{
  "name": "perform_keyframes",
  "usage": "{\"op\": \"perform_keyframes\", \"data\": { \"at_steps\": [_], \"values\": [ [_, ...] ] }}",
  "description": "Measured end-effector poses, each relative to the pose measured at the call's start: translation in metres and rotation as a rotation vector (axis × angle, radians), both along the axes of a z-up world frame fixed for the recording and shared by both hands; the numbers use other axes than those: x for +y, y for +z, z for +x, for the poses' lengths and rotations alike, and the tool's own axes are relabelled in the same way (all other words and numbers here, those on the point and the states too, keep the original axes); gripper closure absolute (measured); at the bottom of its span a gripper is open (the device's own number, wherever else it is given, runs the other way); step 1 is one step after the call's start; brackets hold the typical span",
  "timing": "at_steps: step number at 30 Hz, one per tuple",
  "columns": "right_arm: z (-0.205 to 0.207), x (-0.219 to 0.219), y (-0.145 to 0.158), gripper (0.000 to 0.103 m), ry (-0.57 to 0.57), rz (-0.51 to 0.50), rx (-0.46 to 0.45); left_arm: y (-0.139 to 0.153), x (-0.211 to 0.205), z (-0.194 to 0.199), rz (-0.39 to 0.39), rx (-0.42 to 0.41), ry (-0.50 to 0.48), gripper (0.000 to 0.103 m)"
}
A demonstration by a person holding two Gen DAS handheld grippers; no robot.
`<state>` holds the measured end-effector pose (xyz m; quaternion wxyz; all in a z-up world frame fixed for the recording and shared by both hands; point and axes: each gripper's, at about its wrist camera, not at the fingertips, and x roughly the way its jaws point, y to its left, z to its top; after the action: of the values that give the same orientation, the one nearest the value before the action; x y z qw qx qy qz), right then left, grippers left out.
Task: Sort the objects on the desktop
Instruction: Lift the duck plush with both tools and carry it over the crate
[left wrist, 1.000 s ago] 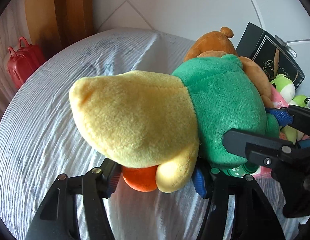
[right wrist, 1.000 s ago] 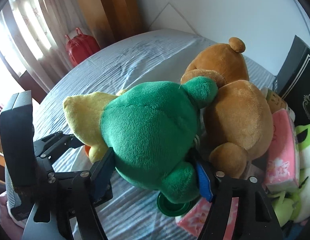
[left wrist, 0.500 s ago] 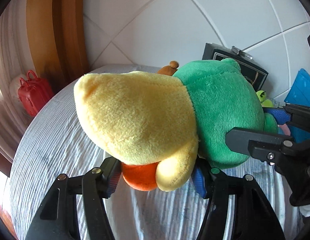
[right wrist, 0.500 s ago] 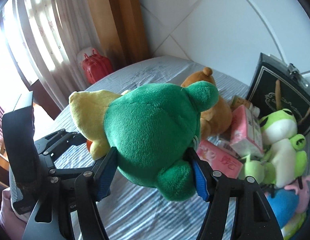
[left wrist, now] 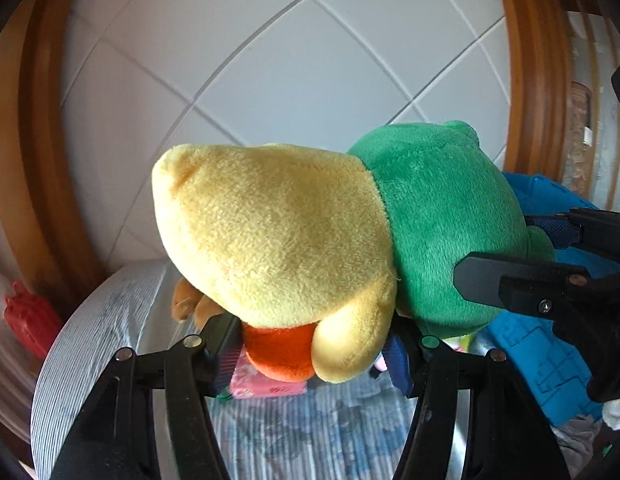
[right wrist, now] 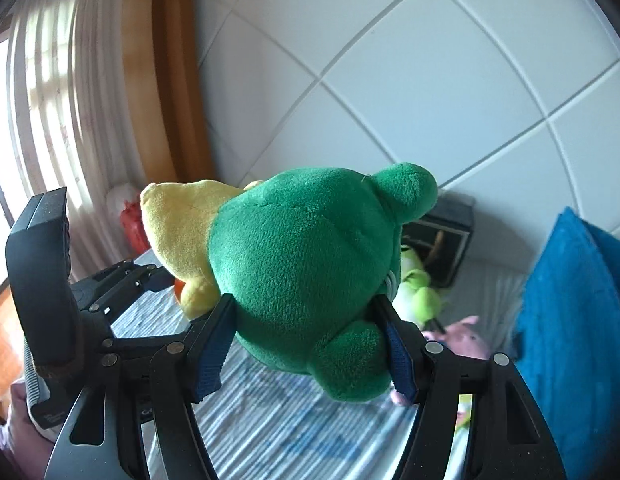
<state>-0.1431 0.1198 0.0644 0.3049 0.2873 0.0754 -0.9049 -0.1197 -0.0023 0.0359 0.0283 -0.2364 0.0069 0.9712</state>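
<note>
Green-and-yellow plush toy (left wrist: 349, 232) hangs above the striped cloth (left wrist: 310, 432), clamped at its yellow end by the left gripper (left wrist: 313, 348) and green end by the right gripper (right wrist: 306, 344); both should travel level together.

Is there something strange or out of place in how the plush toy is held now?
Nothing looks damaged or spilled. The plush toy hangs in the air above the striped cloth, lying sideways, the left gripper on its yellow end and the right gripper on its green end.
</note>
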Motion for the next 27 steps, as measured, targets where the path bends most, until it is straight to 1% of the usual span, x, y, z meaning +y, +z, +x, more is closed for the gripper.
{"op": "perform_keyframes", "data": {
  "at_steps": [3, 6, 10, 11, 15, 18, 22, 23, 25, 27],
  "values": [
    [0.017, 0.050, 0.024, 0.035, -0.082, -0.014, 0.053, 0.025, 0.051, 0.003, -0.003, 0.050, -0.089, 0.044],
    [0.034, 0.109, 0.045, 0.035, -0.181, -0.025, 0.099, 0.045, 0.106, 0.004, -0.004, 0.082, -0.180, 0.044],
    [0.045, 0.180, 0.064, 0.034, -0.290, -0.027, 0.129, 0.066, 0.184, -0.006, -0.007, 0.087, -0.300, 0.044],
    [0.045, 0.200, 0.068, 0.034, -0.319, -0.028, 0.127, 0.068, 0.202, -0.016, -0.010, 0.081, -0.322, 0.044],
    [0.036, 0.267, 0.078, 0.034, -0.399, -0.022, 0.095, 0.074, 0.280, -0.046, -0.023, 0.022, -0.399, 0.044],
    [0.021, 0.313, 0.082, 0.034, -0.439, -0.023, 0.052, 0.078, 0.326, -0.076, -0.045, -0.029, -0.433, 0.044],
    [-0.015, 0.365, 0.085, 0.034, -0.461, -0.023, -0.013, 0.081, 0.386, -0.105, -0.081, -0.091, -0.440, 0.044],
    [-0.018, 0.378, 0.083, 0.034, -0.464, -0.026, -0.025, 0.081, 0.403, -0.116, -0.090, -0.110, -0.437, 0.044],
    [-0.036, 0.401, 0.079, 0.034, -0.469, -0.033, -0.063, 0.077, 0.425, -0.133, -0.100, -0.154, -0.433, 0.044],
    [-0.047, 0.421, 0.074, 0.034, -0.472, -0.031, -0.085, 0.069, 0.438, -0.143, -0.103, -0.198, -0.427, 0.044]
  ]
}}
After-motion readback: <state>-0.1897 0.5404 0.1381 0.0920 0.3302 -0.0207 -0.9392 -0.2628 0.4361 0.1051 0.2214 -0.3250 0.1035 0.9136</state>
